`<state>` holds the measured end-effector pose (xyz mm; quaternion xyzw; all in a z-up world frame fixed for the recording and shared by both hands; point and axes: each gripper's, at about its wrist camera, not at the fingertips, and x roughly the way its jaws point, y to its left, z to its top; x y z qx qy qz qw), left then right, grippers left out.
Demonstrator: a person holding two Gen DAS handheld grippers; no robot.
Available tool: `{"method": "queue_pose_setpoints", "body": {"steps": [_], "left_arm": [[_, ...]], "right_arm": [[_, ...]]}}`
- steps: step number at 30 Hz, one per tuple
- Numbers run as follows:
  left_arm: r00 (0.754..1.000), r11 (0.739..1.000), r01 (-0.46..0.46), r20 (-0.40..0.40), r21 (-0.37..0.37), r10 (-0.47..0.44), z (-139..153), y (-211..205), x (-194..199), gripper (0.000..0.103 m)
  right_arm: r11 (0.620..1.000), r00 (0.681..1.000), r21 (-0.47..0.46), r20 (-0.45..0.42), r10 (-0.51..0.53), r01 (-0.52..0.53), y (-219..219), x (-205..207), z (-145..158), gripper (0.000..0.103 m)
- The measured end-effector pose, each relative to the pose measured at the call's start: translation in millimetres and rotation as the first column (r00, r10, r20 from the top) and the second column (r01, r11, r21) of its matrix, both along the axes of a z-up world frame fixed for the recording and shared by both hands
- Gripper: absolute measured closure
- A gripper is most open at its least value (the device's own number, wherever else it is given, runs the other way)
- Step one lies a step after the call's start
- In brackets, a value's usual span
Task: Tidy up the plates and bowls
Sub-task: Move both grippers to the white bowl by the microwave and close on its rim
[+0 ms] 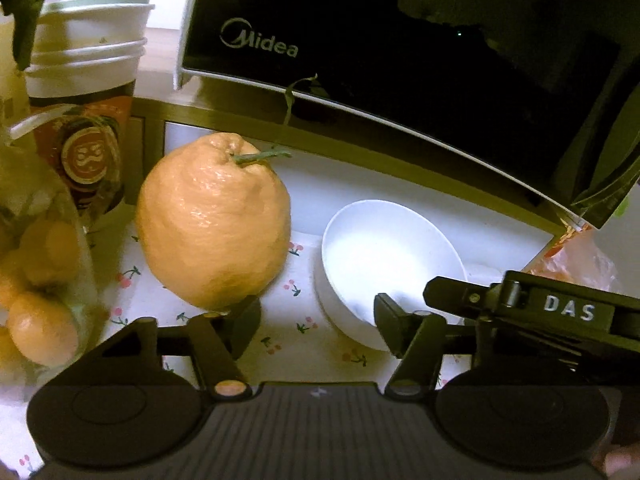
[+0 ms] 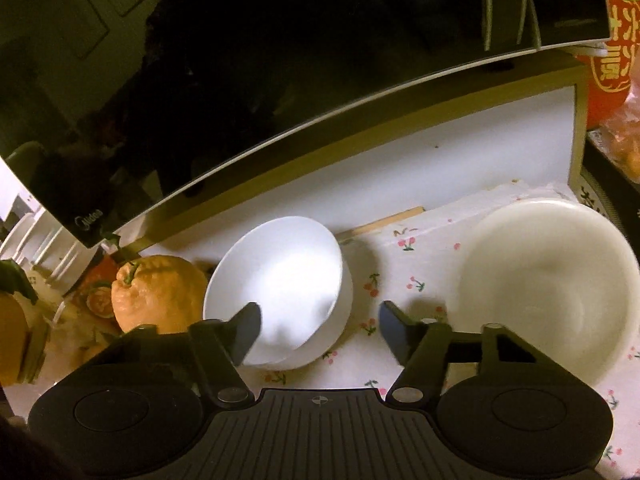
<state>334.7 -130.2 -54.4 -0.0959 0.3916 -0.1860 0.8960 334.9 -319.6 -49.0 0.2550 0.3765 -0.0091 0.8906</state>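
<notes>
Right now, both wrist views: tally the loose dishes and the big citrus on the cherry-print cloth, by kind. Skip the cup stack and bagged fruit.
Small white bowl: 1
Large cream bowl: 1
Large orange citrus with stem: 1
Total: 3

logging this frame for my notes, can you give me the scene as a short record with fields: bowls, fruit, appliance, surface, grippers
bowls: small white bowl left of a larger cream bowl, apart, both upright and empty
fruit: large orange citrus with stem, left of the small bowl
appliance: black Midea microwave on a raised shelf behind
surface: cherry-print cloth
left gripper: open, one finger over the small bowl's rim
right gripper: open, straddling that bowl's near rim, not pressing
</notes>
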Motion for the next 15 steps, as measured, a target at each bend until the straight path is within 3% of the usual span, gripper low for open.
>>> {"method": "queue_pose_setpoints", "body": {"steps": [5,7,8,15], "left_arm": [[1.000,1.000,0.002,-0.005,-0.026,-0.002,-3.1,2.6,3.4,0.066],[1.000,0.999,0.013,-0.007,-0.033,-0.014,-2.9,3.9,3.7,0.086],[1.000,0.999,0.021,-0.009,-0.033,-0.022,-2.7,3.8,3.8,0.089],[0.999,0.999,0.043,0.000,0.009,-0.043,4.6,6.8,-9.9,0.090]], "right_arm": [[1.000,1.000,-0.001,-0.007,-0.015,0.015,0.6,3.1,-6.5,0.065],[1.000,1.000,0.001,-0.010,-0.013,0.013,1.8,4.4,-10.2,0.076],[1.000,1.000,0.001,-0.012,-0.012,0.012,2.3,4.5,-11.6,0.079],[1.000,1.000,-0.013,-0.019,0.008,-0.008,9.0,1.7,-6.4,0.082]]}}
